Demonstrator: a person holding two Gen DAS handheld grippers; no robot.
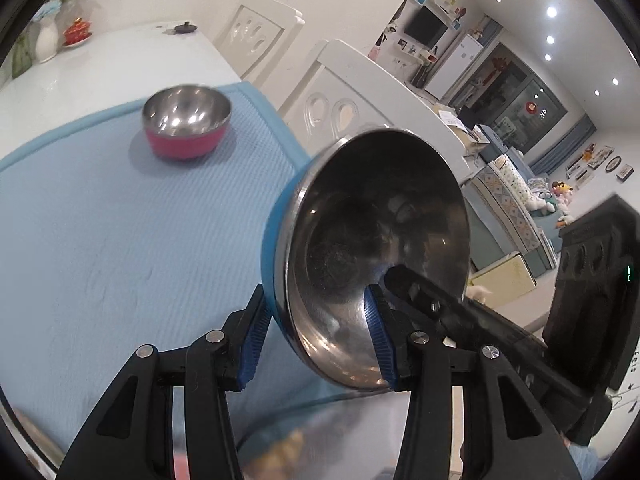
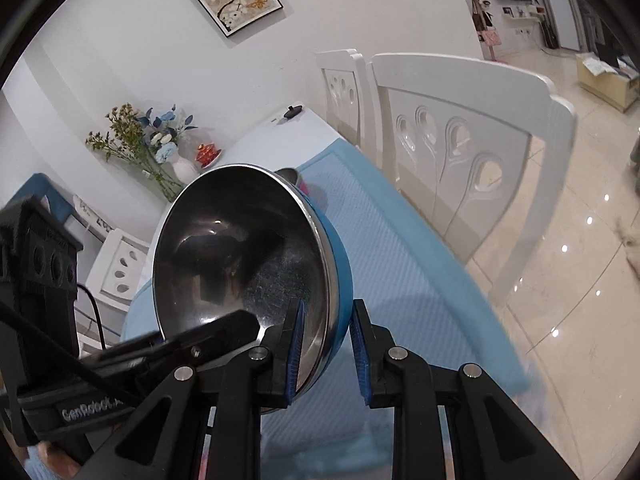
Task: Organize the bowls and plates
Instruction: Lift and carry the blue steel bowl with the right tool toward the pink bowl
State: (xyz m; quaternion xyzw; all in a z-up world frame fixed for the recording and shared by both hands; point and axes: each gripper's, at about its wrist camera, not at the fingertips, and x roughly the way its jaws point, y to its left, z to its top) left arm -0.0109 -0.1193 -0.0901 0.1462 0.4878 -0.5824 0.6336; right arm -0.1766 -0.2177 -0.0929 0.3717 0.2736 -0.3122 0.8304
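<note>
Left wrist view: my left gripper (image 1: pixel 316 344) straddles the rim of the blue bowl (image 1: pixel 376 256), one blue pad inside the steel lining, the other at the blue outer wall with a small gap showing, so I cannot tell whether it is clamped. The bowl is up off the blue mat (image 1: pixel 120 240), tipped on edge, its mouth facing 3 o'clock and slightly toward the lens, its bottom toward 9. A bowl has no real long axis; the rim plane runs roughly 12 to 6. At 11 o'clock, well apart, the pink bowl (image 1: pixel 186 126) sits upright on the mat, mouth up. The right gripper's finger reaches into the blue bowl from 4 o'clock. Right wrist view: my right gripper (image 2: pixel 326 354) likewise spans the rim of the blue bowl (image 2: pixel 244 256), inner pad against the lining, outer pad standing clear of the blue wall, so released or nearly so by my reading. Here the mouth faces 9 to 10 o'clock. The pink bowl (image 2: pixel 294 178) peeks out behind its rim at 12 o'clock. White chairs (image 2: pixel 460 140) line the table's far edge. Judgement: task early to middle; blue bowl lifted, nesting into the pink one remains; no plates in sight.
</note>
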